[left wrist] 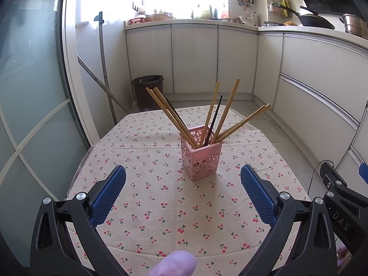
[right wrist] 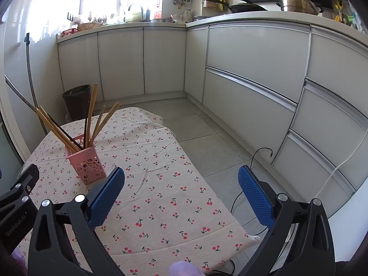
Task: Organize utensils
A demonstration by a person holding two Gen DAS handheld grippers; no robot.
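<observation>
At the bottom edge of the left wrist view a gloved fingertip (left wrist: 172,263) pokes in, lilac in colour. Above it the left gripper (left wrist: 182,179) has its blue-padded fingers (left wrist: 108,197) spread wide with nothing between them, over the cherry-print tablecloth (left wrist: 161,218). In the right wrist view the right gripper (right wrist: 181,179) is likewise spread and empty, its left pad over the cloth and its right pad past the table edge, above the grey floor tiles (right wrist: 207,142).

Just beyond the left gripper, centre frame, a pink perforated utensil holder (left wrist: 202,158) stands upright on the cloth. Bamboo chopsticks (left wrist: 226,110) and black chopsticks (left wrist: 215,117) fan out of it in several directions. In the right view the holder sits at middle left.

Farther back, a dark waste bin (left wrist: 148,89) stands on the floor against white cabinets (left wrist: 195,59), a wok (left wrist: 315,20) on the counter at upper right.
</observation>
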